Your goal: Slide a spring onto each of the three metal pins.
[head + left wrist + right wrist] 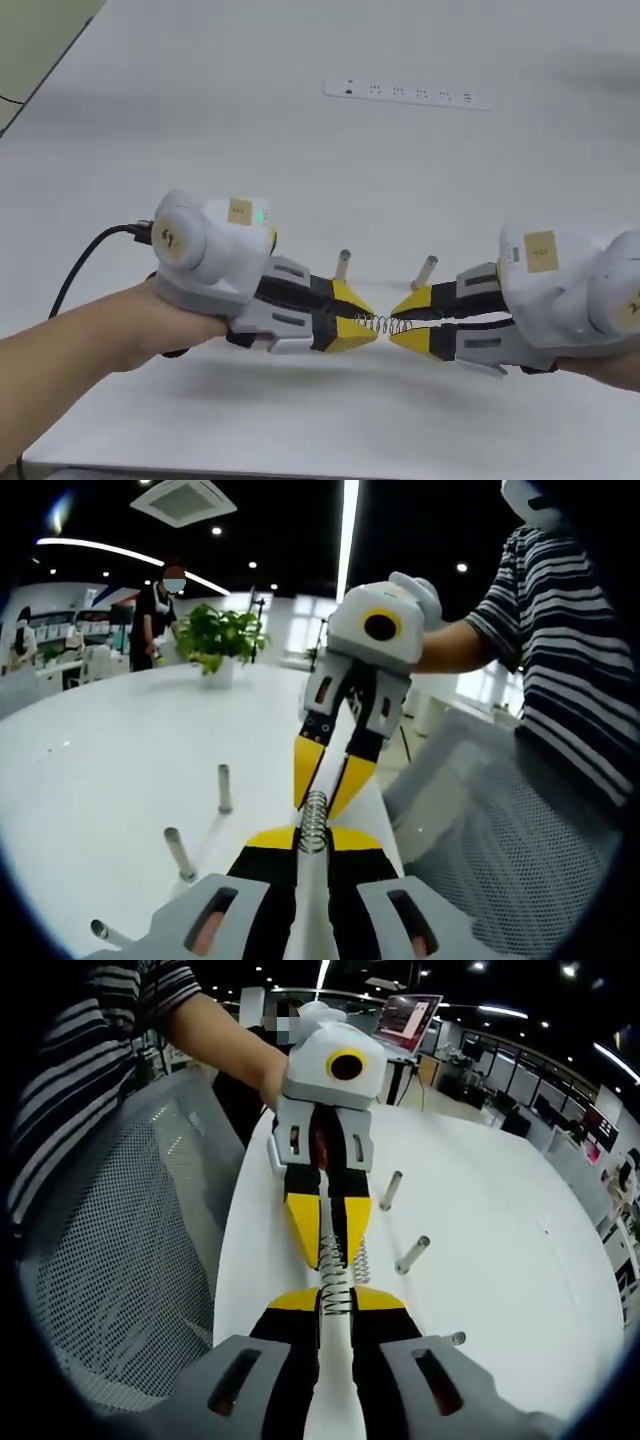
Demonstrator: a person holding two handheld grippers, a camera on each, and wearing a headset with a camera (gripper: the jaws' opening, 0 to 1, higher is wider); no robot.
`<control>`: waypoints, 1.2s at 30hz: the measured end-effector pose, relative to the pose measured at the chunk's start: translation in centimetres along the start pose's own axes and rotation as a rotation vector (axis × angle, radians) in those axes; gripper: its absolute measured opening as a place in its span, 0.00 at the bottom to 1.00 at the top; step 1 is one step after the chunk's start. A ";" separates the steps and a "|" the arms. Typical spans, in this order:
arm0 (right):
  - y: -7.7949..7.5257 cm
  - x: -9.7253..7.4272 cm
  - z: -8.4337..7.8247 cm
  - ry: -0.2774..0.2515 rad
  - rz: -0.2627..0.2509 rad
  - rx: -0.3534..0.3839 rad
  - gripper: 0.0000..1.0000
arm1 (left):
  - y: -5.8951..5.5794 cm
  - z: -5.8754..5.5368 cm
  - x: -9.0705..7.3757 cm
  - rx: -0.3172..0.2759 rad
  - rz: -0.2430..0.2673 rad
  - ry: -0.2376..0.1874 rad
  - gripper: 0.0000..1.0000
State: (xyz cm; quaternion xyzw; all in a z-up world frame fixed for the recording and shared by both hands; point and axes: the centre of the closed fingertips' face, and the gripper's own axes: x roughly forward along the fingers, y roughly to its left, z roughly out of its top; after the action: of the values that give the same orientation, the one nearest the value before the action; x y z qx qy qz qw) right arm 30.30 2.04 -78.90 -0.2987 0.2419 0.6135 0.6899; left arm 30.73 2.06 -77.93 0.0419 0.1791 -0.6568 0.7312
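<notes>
The two tools hover level just above the bench (300, 120), pointing nose to nose. The left tool (358, 326) reaches in on an outstretched forearm (90, 335), and the right tool (398, 328) faces it. Each is narrowed onto one end of the same spring (381, 324), which bridges the small gap between them. A metal pin (342, 266) and a second pin (426, 270) rise from the bench just behind.

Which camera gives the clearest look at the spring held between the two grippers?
The right gripper view: the spring runs up the middle with distinct coils, between the tips of the right gripper and the left gripper. The left gripper view shows a shorter stretch of it; the head view shows it small and side-on.
</notes>
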 end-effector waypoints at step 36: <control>-0.1 -1.2 1.9 -0.042 0.017 -0.029 0.07 | 0.1 -0.6 -0.2 0.029 0.014 0.036 0.02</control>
State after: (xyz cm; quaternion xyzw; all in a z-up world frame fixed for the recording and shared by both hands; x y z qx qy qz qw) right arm 30.19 2.57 -76.72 -0.2936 0.2209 0.6288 0.6853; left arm 30.64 2.49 -78.46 0.0655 0.1826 -0.6534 0.7317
